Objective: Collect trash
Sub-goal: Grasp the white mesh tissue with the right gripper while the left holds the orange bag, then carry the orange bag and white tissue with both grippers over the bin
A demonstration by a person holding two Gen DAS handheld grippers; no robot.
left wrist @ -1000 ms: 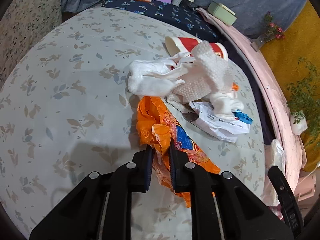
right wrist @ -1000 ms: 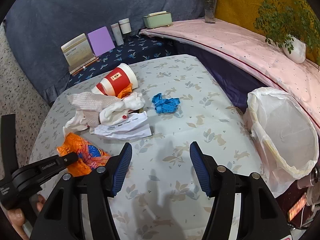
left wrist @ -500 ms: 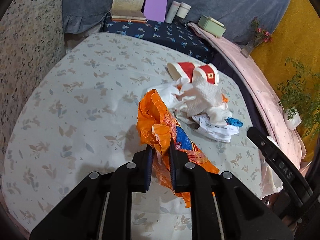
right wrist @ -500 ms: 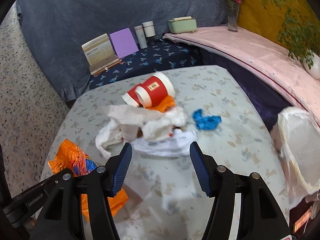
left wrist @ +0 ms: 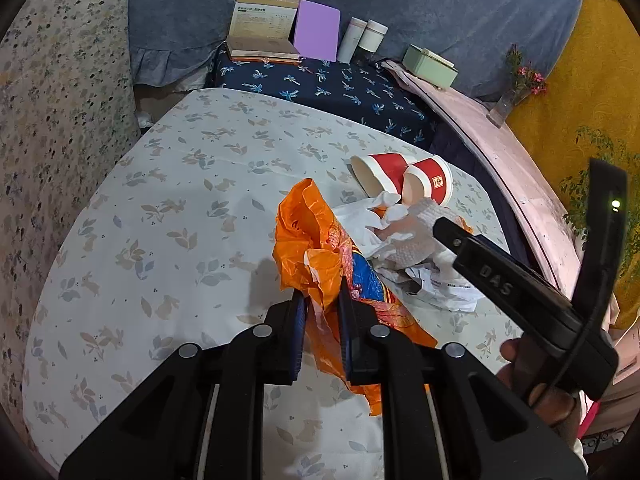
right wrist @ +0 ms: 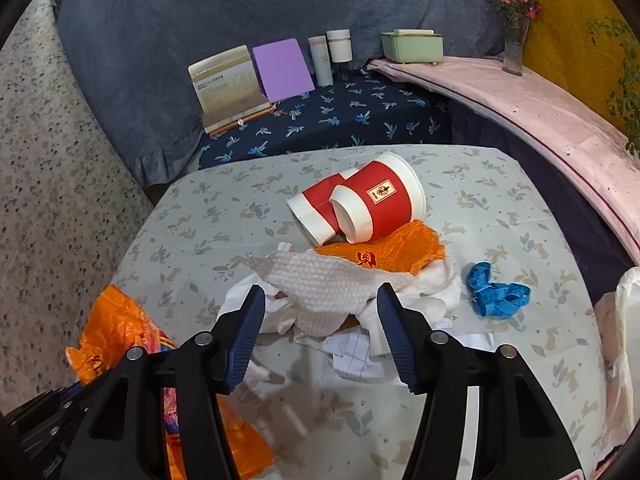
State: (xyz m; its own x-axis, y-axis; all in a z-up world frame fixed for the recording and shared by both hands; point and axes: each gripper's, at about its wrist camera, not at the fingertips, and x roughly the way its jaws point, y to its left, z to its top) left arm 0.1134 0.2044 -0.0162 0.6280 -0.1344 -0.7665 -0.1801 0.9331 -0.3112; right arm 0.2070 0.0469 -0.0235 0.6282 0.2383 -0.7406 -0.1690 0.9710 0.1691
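Clamping the orange wrapper [left wrist: 320, 248], the left gripper [left wrist: 322, 312] holds it while the right gripper [right wrist: 320, 320], its jaws just narrowing yet empty, hovers above the knitted cloth [right wrist: 320, 280] at twelve o'clock.

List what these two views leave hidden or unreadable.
- Orange wrapper: left view, its lower end runs behind the left claw that clamps it.
- Paper: right view, mostly under the white cloth; its print is too small to read.
- Bin bag: right view, cut off by the frame edge; contents unseen.
- Right claw: its tips overlap the cloth; contact cannot be told.
- Book: text too small.
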